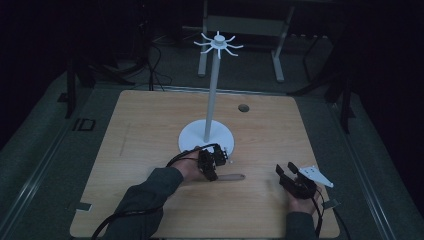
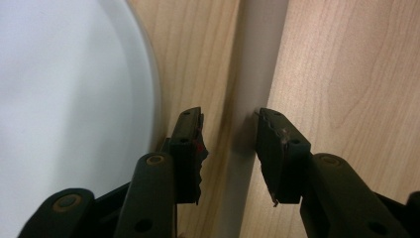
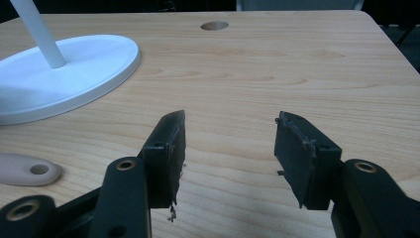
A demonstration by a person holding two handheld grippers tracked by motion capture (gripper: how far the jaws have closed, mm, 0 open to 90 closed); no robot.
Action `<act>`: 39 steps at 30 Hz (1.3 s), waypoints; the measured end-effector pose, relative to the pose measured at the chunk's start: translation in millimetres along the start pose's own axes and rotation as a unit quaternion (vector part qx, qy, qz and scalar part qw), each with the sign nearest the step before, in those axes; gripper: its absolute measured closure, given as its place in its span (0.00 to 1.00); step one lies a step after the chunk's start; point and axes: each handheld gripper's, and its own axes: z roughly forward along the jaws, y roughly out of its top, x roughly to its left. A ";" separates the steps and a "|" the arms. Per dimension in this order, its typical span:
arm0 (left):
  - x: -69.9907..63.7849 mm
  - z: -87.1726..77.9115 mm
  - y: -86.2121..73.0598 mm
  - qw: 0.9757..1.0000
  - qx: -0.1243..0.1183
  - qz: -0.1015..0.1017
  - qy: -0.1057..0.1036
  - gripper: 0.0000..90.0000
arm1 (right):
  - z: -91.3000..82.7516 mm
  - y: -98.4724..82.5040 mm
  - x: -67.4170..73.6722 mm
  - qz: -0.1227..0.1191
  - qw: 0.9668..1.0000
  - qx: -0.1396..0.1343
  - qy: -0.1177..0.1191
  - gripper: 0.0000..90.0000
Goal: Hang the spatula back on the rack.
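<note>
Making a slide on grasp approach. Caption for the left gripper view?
Left gripper, jaws open, straddling a pale utensil handle on the wooden table, beside the stand's white base.

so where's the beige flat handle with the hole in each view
High view: the beige flat handle with a hole at its end lies on the wooden table, right of the left gripper.
Left gripper view: it runs up the middle, between the open fingers.
Right gripper view: its holed end sits at the lower left edge.
Shared landmark: the round white stand base.

Dim room, dark grey floor (image 1: 45,130), pale wooden table (image 1: 150,120), grey metal frame (image 1: 245,25) beyond it.
</note>
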 end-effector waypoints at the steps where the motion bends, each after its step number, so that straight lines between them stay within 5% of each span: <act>1: 0.1 0.3 0.4 1.000 0.003 0.001 -0.001 0.70 | 0.0 0.0 0.0 0.000 1.000 0.000 0.000 0.50; 19: -0.8 14.7 2.0 0.999 0.039 0.014 -0.027 0.79 | -0.1 0.0 -0.4 0.001 1.000 -0.001 0.000 0.50; 39: -3.9 15.7 3.4 0.998 0.050 0.026 -0.002 0.84 | -0.3 0.0 -0.9 0.003 1.000 -0.001 0.000 0.50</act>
